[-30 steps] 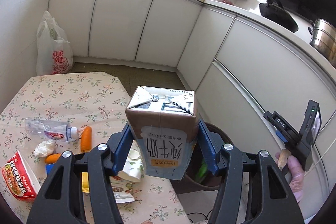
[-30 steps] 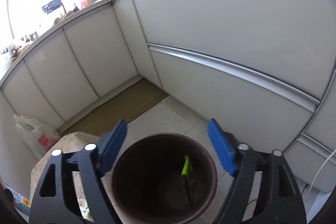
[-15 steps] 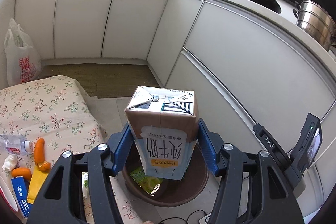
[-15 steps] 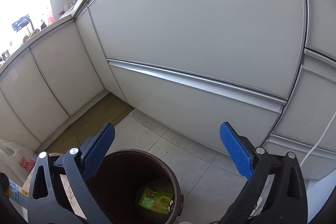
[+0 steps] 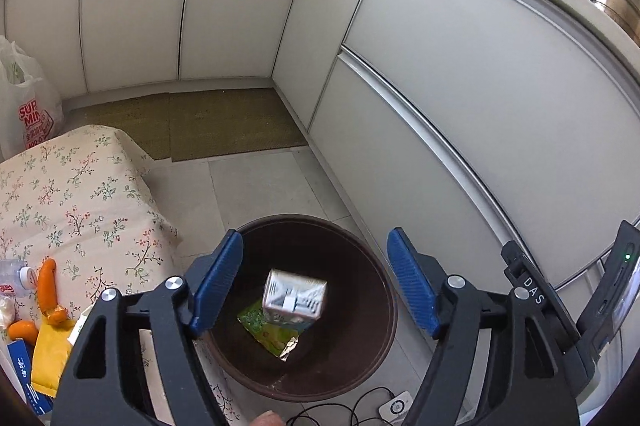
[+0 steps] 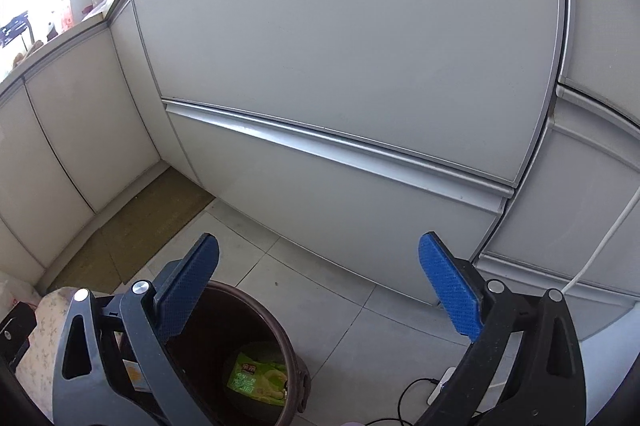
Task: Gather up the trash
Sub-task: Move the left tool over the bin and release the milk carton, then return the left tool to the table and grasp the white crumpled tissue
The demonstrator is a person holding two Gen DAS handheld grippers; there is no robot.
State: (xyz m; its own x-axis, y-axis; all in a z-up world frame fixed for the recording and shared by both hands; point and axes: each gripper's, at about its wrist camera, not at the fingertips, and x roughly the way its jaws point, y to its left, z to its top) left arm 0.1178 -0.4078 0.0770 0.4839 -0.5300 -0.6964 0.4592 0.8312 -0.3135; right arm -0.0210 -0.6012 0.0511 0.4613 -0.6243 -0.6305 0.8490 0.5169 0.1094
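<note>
White kitchen cabinets (image 5: 460,98) stand behind a brown bin (image 5: 360,366) on the tiled floor. Left gripper (image 5: 316,286) has just been opening, nothing between its pads; the milk carton (image 5: 294,298) is inside the bin on a green wrapper (image 5: 268,330). Right gripper (image 6: 316,290) is spread, empty

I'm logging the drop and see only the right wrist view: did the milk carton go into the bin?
Observer: Yes, the milk carton is inside the brown bin, over the green wrapper.
Operator: Is the left gripper holding anything?
Observer: No, the left gripper has just been opening; nothing sits between its pads.
Operator: More trash left?
Observer: Yes, orange pieces and a yellow packet lie on the flowered table.
</note>
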